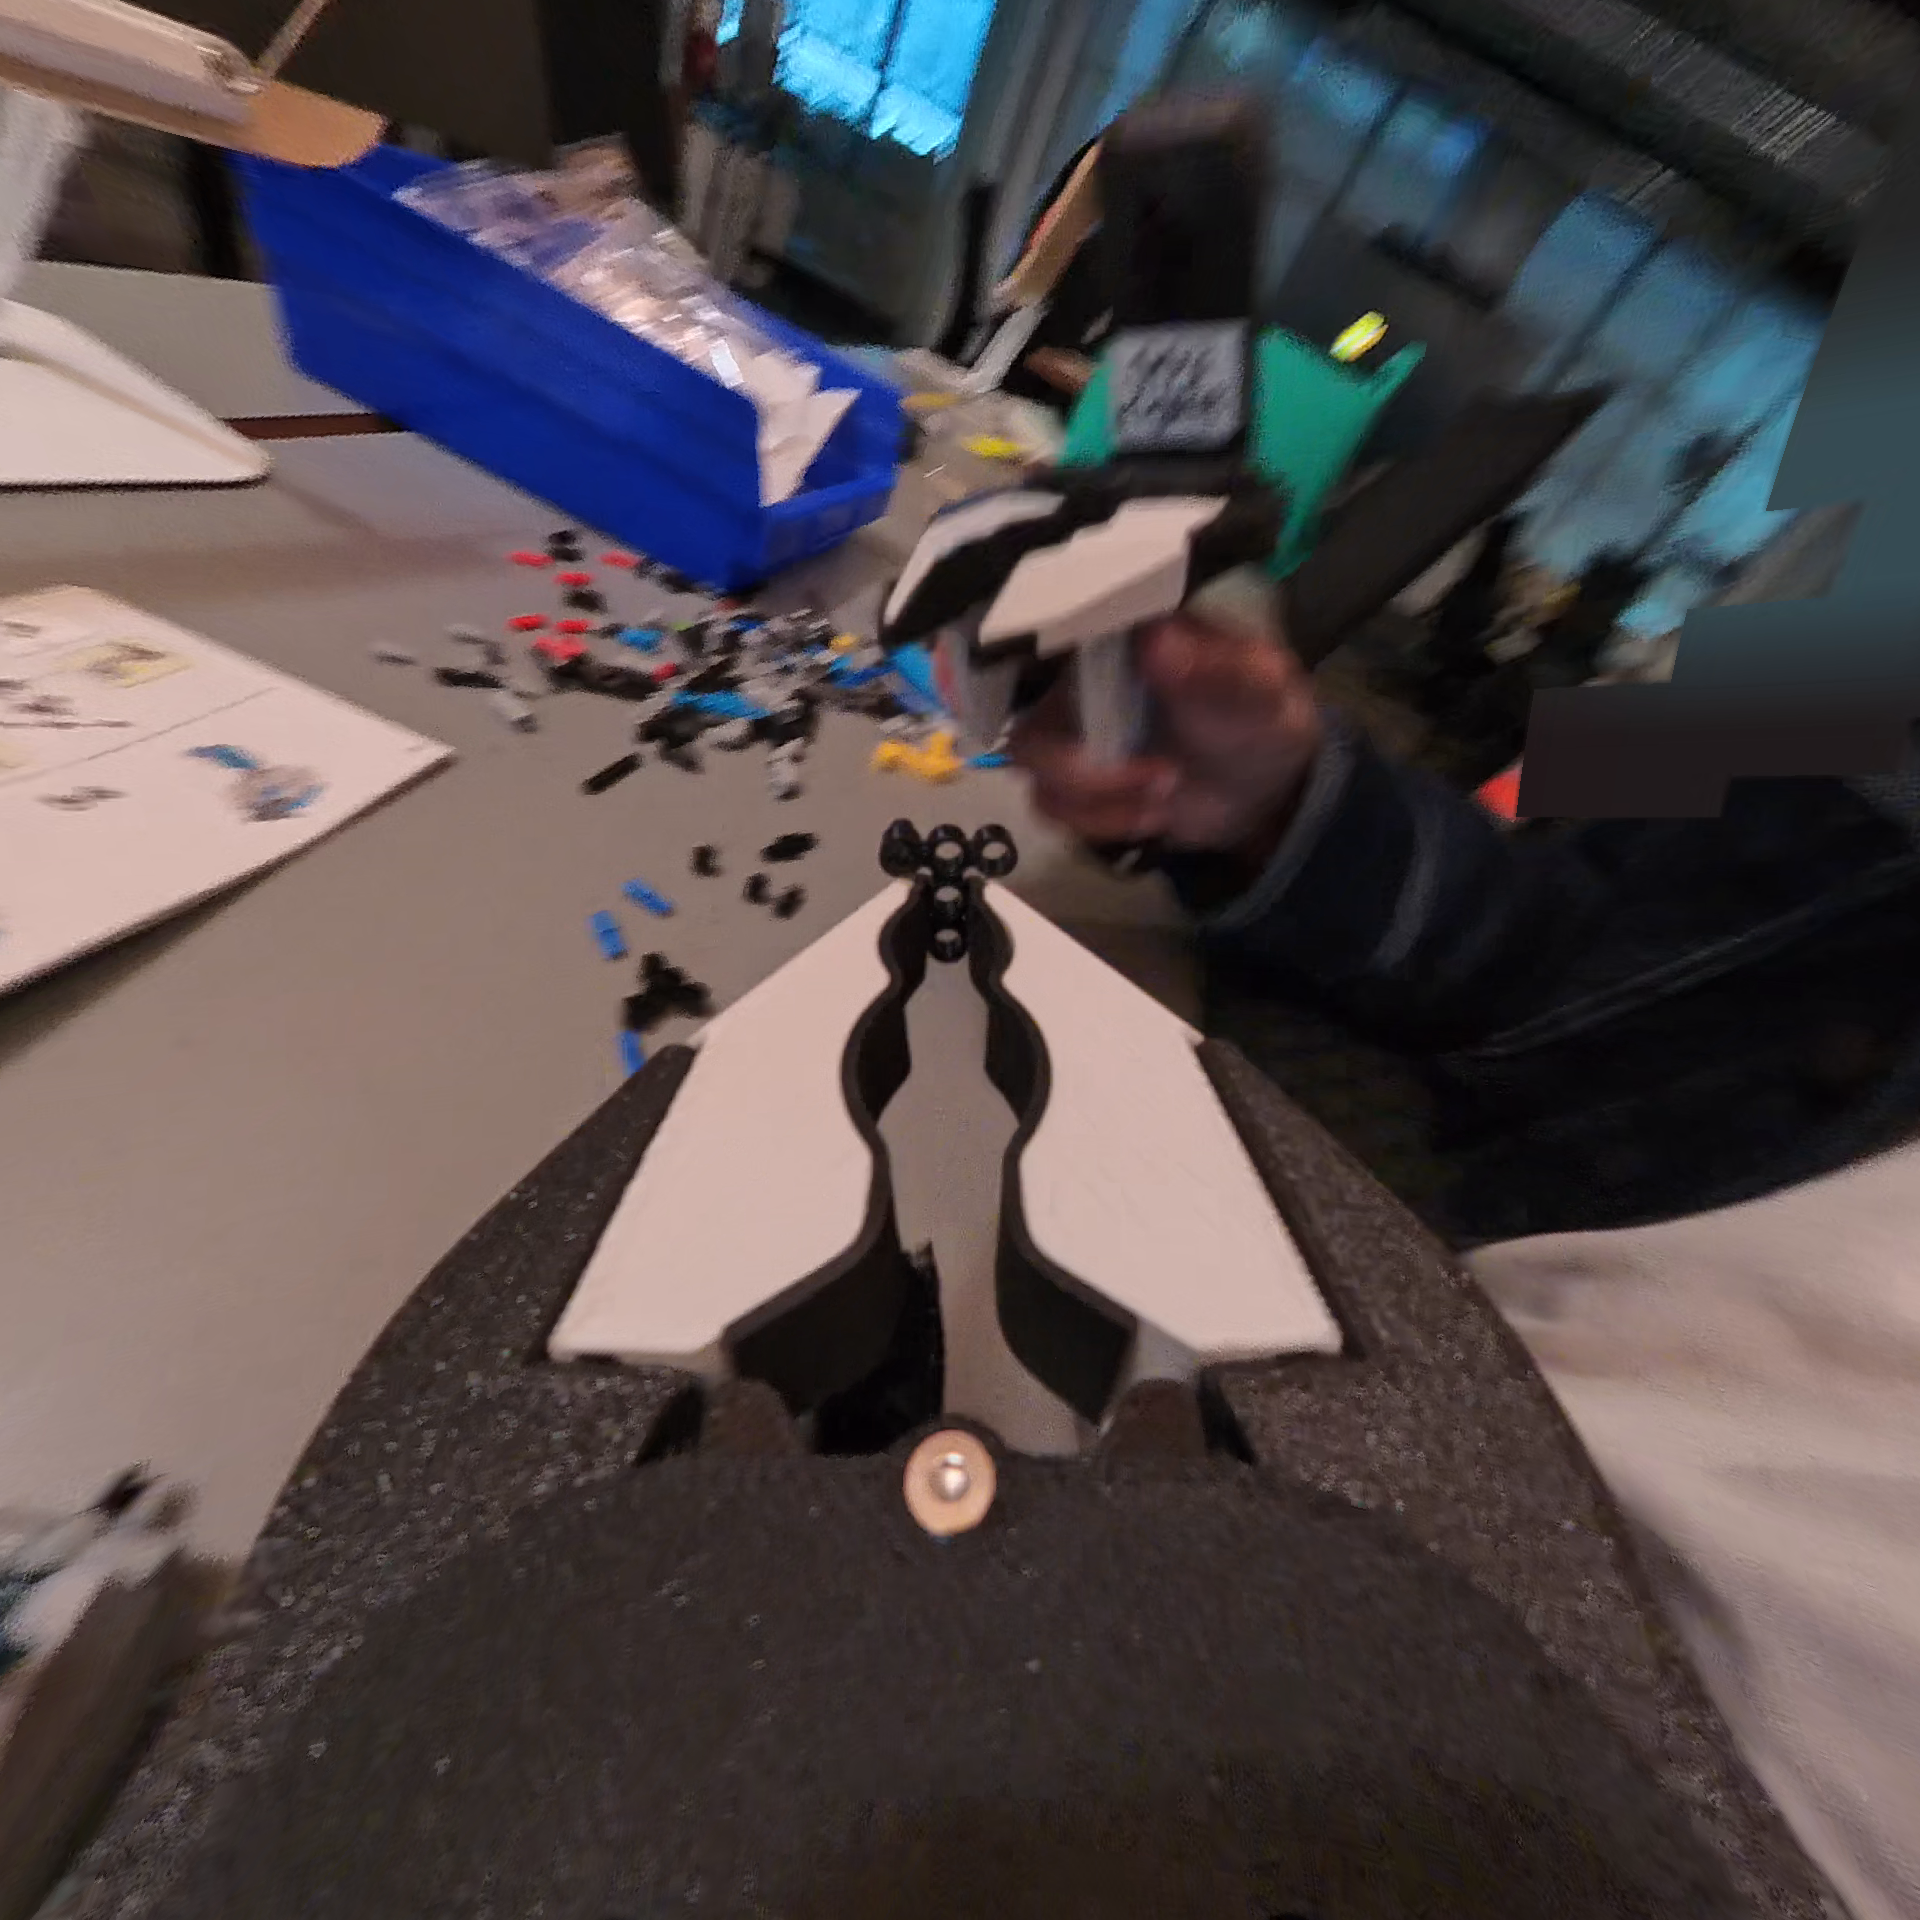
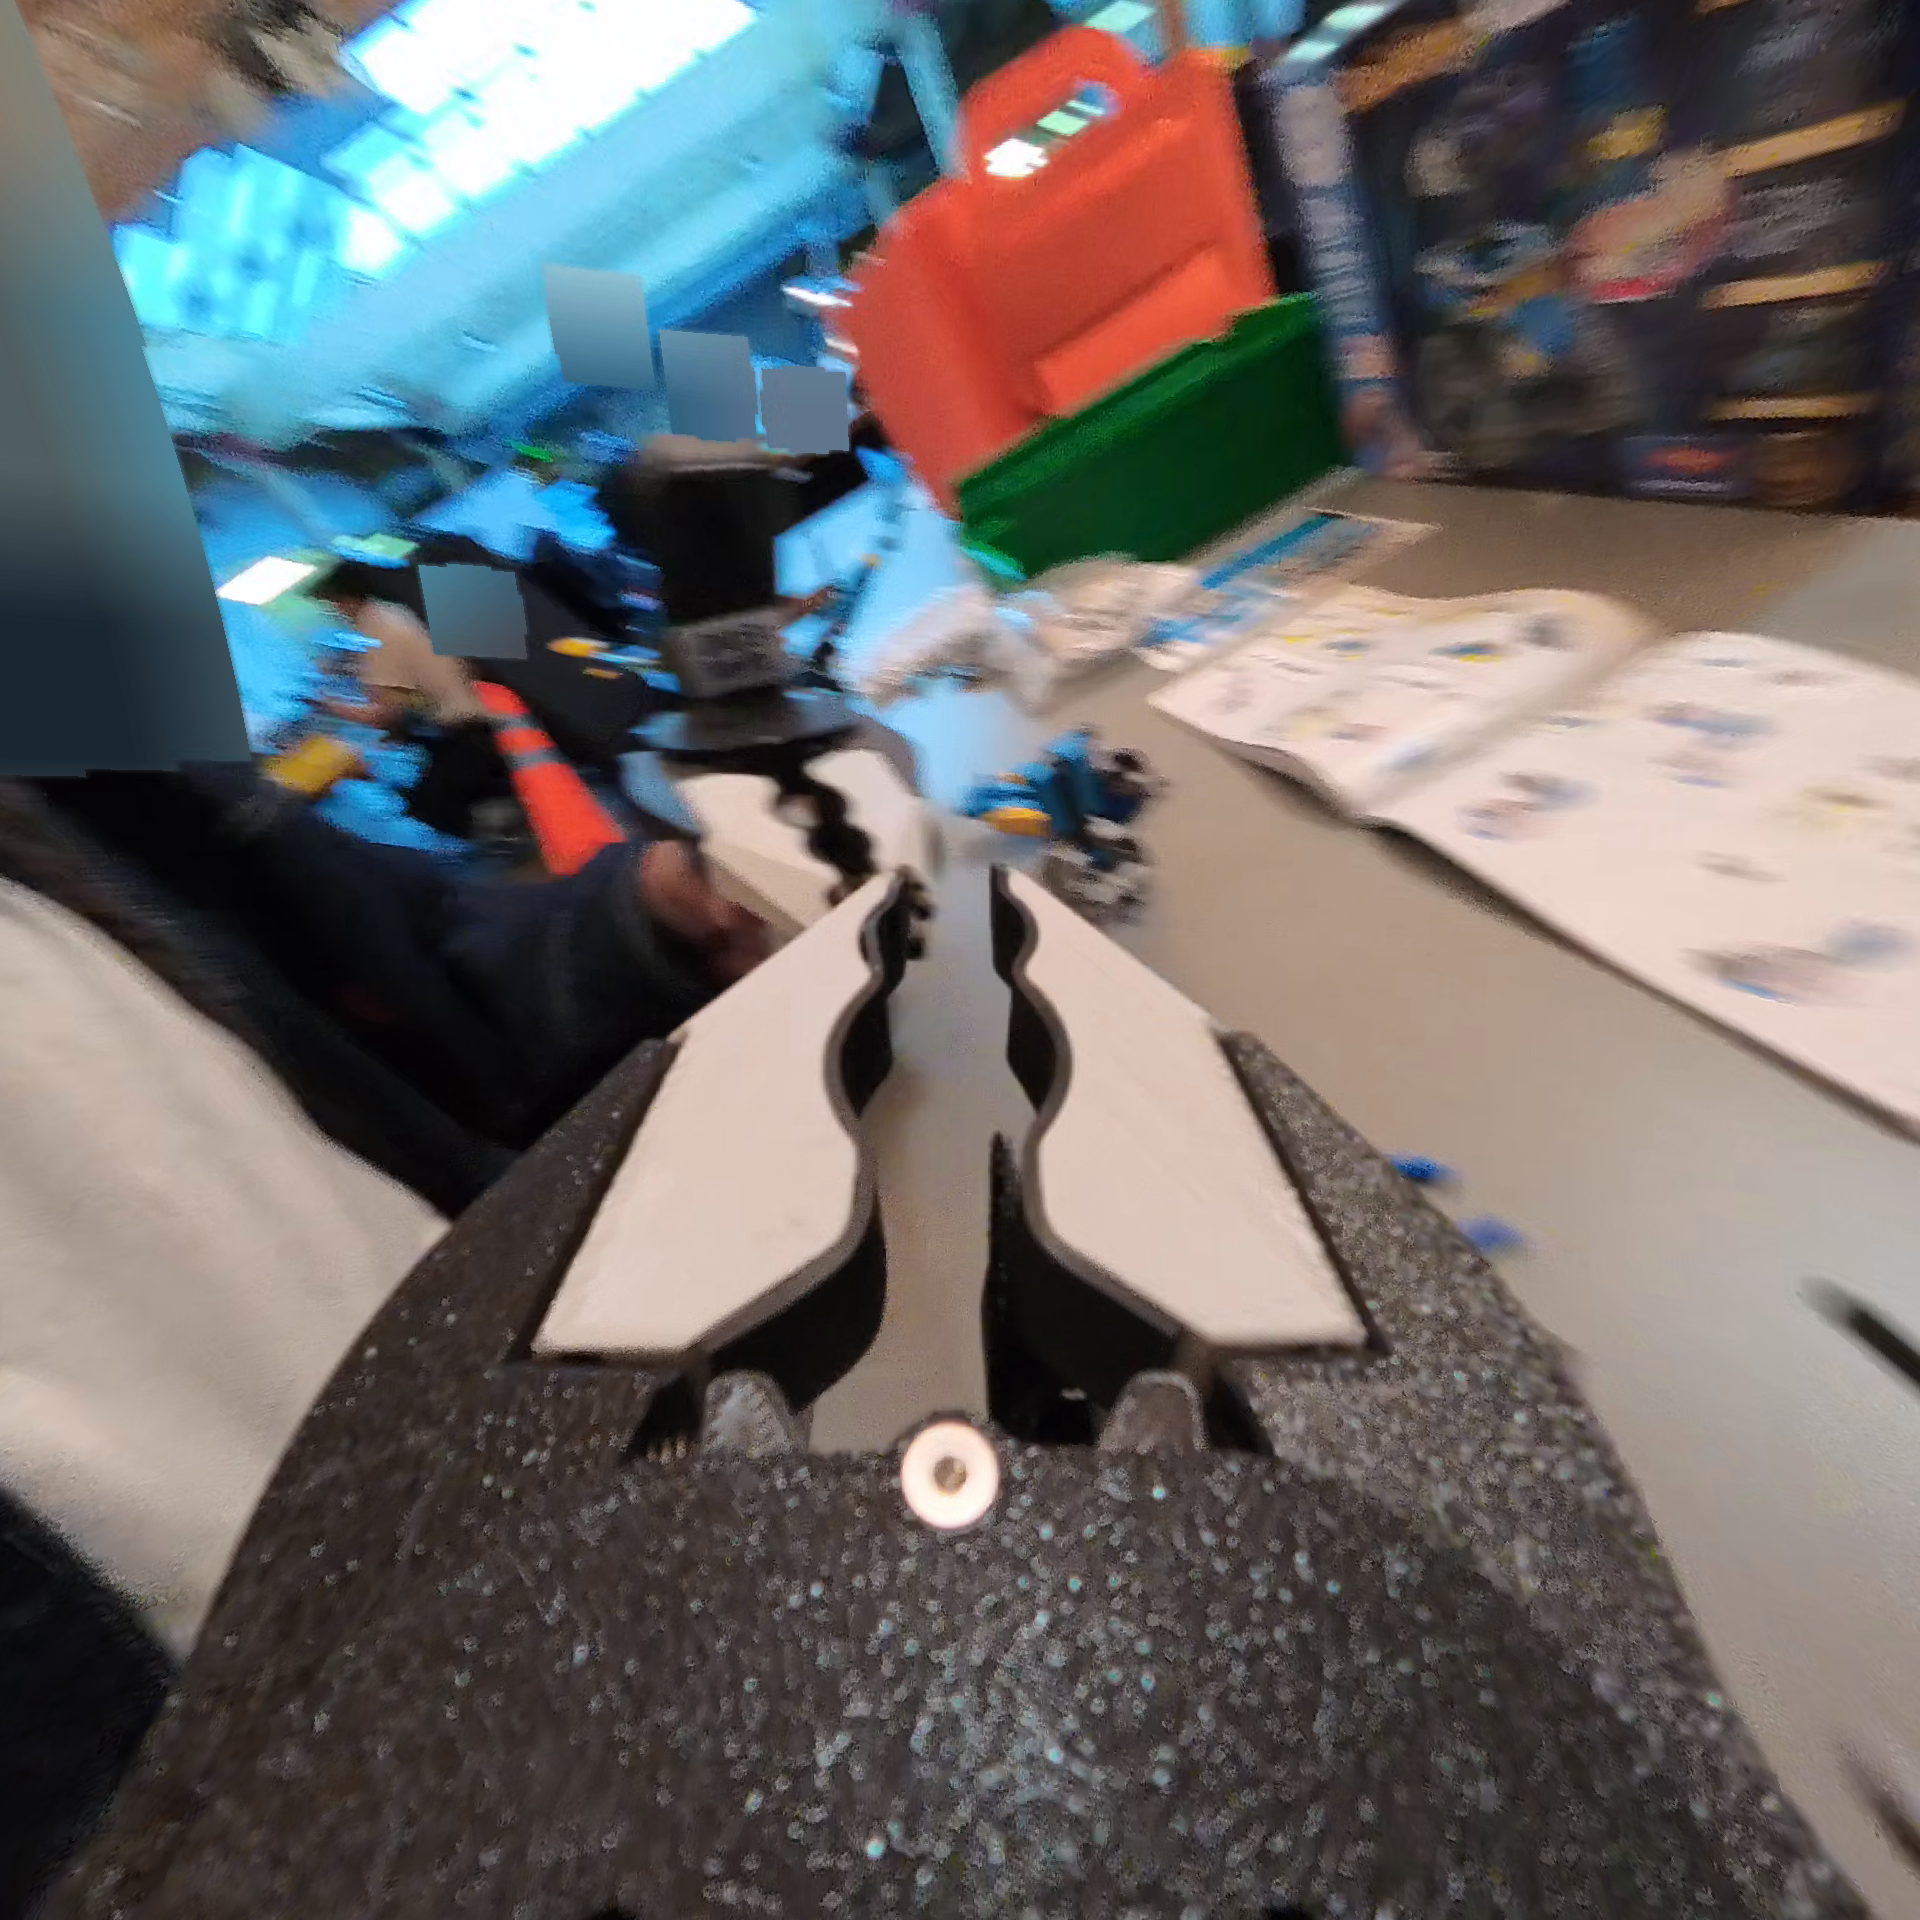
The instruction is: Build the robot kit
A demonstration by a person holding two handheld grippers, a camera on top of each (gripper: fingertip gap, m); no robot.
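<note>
My left gripper (image 1: 945, 896) is shut on a small black T-shaped brick piece with round holes (image 1: 945, 847) and holds it above the grey table (image 1: 312, 1143). A pile of small black, blue, red and yellow bricks (image 1: 717, 686) lies just beyond it. My right gripper (image 2: 943, 891) is narrowly open with nothing between its fingers. In the left wrist view it (image 1: 977, 717) hovers over the right side of the pile, held by a hand (image 1: 1195, 727). In the right wrist view the left gripper (image 2: 800, 831) sits just beyond my left fingertip. A small blue model (image 2: 1081, 821) stands ahead.
A blue bin with clear bags (image 1: 561, 343) stands behind the pile. An instruction sheet (image 1: 156, 758) lies at the left. An open booklet (image 2: 1558, 748) lies at the right, with an orange case (image 2: 1070, 260) and a green box (image 2: 1153, 457) behind. A dark sleeve (image 1: 1558, 956) crosses the table. Spacing between my two grippers at the tips: around 4 cm.
</note>
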